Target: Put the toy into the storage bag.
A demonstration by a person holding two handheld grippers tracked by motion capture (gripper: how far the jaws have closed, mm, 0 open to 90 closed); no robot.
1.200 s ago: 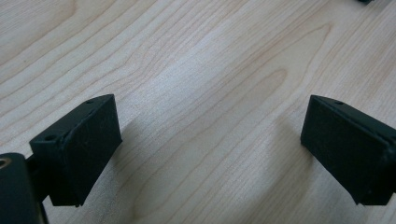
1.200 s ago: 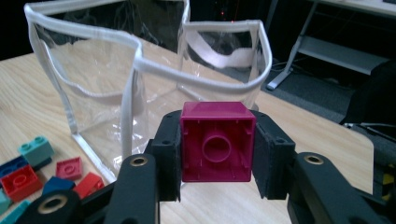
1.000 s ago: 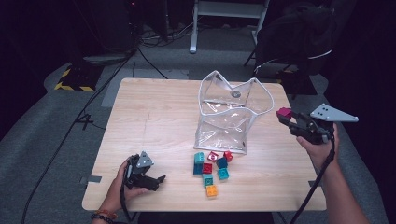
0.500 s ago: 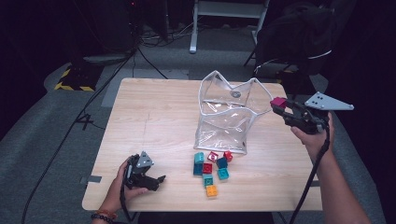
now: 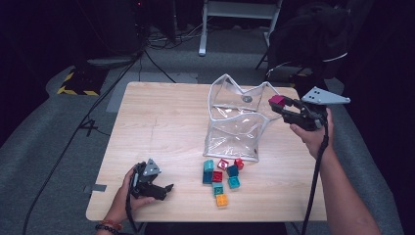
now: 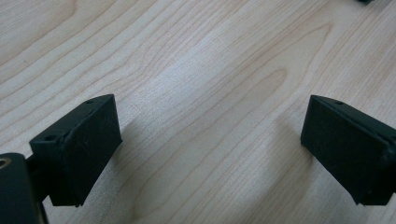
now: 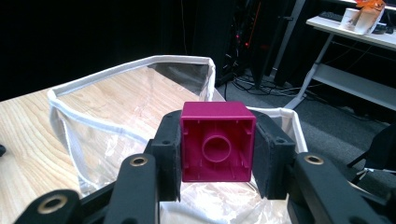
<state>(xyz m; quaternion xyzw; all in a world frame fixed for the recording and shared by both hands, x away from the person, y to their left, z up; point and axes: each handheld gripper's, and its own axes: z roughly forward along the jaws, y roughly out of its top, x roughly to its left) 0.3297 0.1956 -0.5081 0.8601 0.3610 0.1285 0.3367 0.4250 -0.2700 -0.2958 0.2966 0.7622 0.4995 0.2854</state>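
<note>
Gripping a magenta block [image 7: 218,141], my right tool [image 5: 283,105] hangs over the clear pouch [image 5: 238,122] near the counter's [image 5: 161,122] right edge; its hollow underside faces the right gripper view. Left tool [image 6: 210,140] spread, on bare counter.

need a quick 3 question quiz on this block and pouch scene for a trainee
1. True or false: the right gripper holds a magenta block.
2. What lies between the jaws of the left gripper? A) a teal block B) bare table C) the pouch
3. Fill in: the loose blocks lie just in front of the clear ____.

Key
1. True; the block is held above the pouch's open mouth.
2. B; its jaws stand wide apart over the wooden table.
3. pouch
</note>
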